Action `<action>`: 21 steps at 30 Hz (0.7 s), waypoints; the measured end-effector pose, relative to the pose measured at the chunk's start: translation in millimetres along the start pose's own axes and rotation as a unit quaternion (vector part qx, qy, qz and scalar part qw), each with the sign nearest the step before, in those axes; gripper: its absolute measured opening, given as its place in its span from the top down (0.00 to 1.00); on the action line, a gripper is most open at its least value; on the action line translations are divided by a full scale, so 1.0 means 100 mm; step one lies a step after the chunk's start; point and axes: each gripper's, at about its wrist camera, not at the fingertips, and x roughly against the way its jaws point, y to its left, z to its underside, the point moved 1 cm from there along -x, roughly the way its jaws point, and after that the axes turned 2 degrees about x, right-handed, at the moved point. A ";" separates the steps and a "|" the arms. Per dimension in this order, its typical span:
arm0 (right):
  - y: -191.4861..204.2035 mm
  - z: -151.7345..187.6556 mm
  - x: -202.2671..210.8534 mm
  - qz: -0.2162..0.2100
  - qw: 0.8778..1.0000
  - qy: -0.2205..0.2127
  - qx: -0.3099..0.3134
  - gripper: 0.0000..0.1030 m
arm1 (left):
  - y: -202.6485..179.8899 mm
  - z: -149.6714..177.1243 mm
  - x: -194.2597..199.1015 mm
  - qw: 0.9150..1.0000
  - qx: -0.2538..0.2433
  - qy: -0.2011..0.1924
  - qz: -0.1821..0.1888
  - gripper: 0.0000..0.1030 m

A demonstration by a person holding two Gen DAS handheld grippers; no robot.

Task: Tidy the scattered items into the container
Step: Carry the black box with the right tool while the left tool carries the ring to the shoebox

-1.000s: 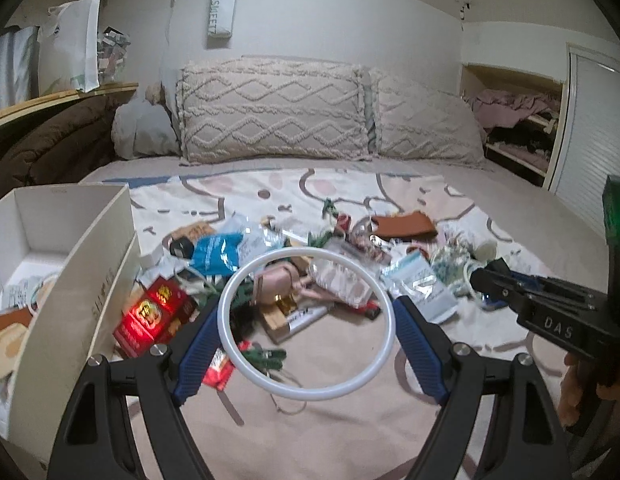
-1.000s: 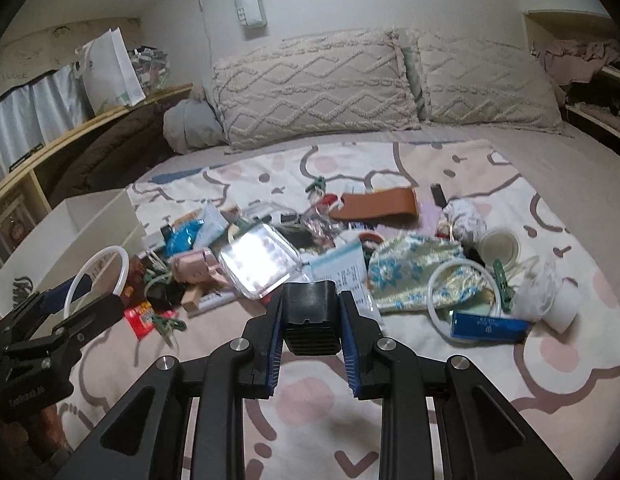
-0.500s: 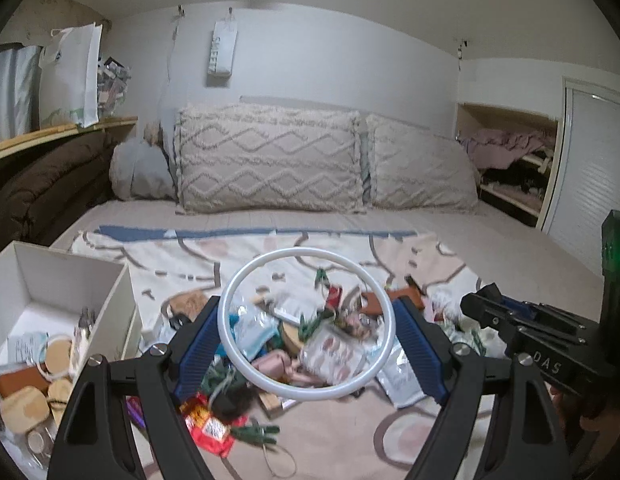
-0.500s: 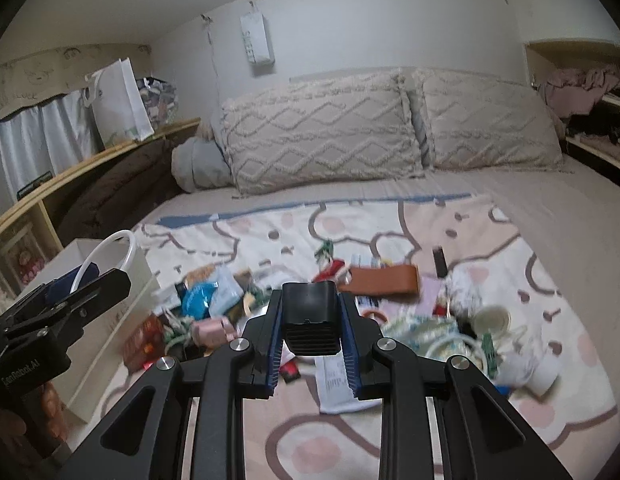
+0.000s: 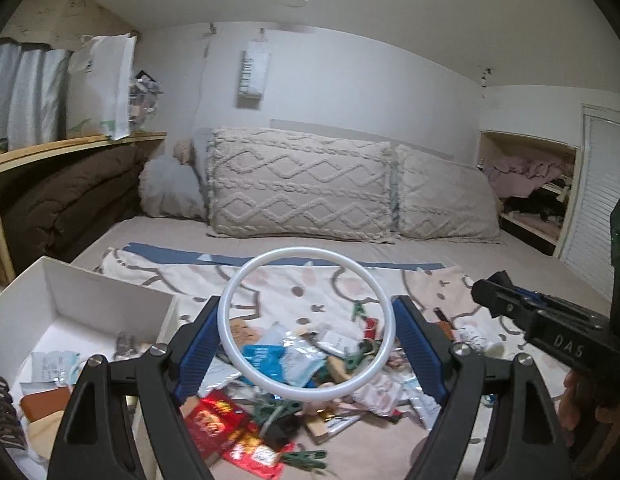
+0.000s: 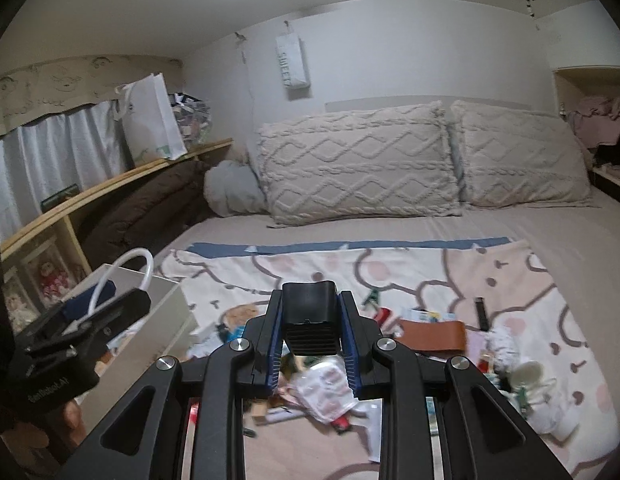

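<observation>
The left gripper [image 5: 306, 330] pinches the white ring [image 5: 307, 324], the right gripper [image 6: 310, 330] clamps a black block [image 6: 309, 318], both apparently bound for the white box [image 5: 110, 300] at nine o'clock.

Left wrist view: looks along its fingers, slightly downward, across the bed [image 5: 270, 240] toward the pillows [image 5: 298, 184]; box [image 5: 110, 300] near at lower left. Right wrist view: same heading, from further right. Shared: pillows, clutter [image 6: 430, 332], box [image 6: 166, 308]; each view catches the other gripper.
</observation>
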 end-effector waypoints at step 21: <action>1.04 -0.10 -0.37 -0.079 0.994 0.030 0.062 0.74 | 1.14 -0.01 0.49 0.989 0.089 -0.044 -0.112 0.19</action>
